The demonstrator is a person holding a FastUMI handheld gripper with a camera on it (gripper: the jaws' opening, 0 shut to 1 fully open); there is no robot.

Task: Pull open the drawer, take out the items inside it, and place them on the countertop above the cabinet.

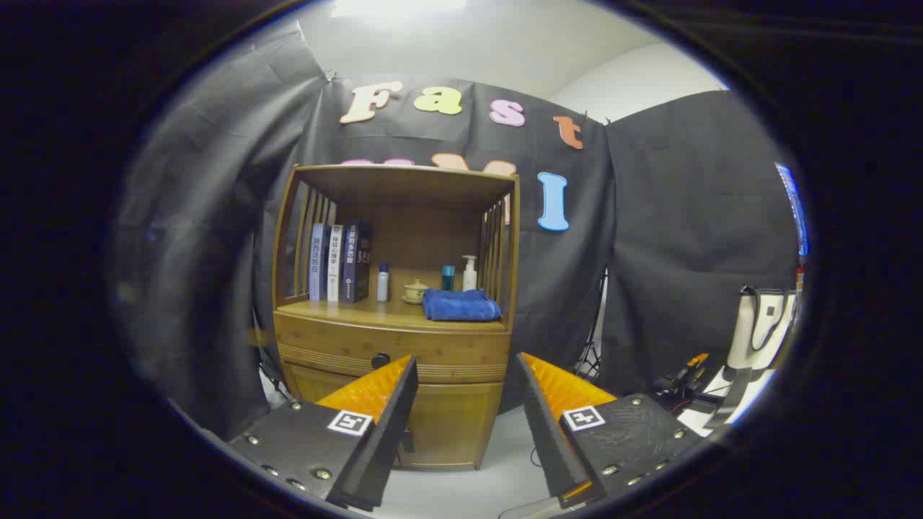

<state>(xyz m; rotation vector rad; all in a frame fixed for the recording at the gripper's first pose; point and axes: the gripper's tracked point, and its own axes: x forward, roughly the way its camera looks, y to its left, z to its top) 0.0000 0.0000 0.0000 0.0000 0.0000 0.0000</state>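
Light comes from a bright ceiling lamp (400,6) overhead, blown out to white glare, and it leaves the pale ceiling and floor evenly lit while the dark cloth walls stay dim. The wooden cabinet (393,346) in the middle is sharp, its open shelf shaded under the top board. Toward the rim the fisheye bends straight lines, and the picture turns soft and darker.

Gripper (467,375) — wedge fingers, square coded tags, screw-studded mounts
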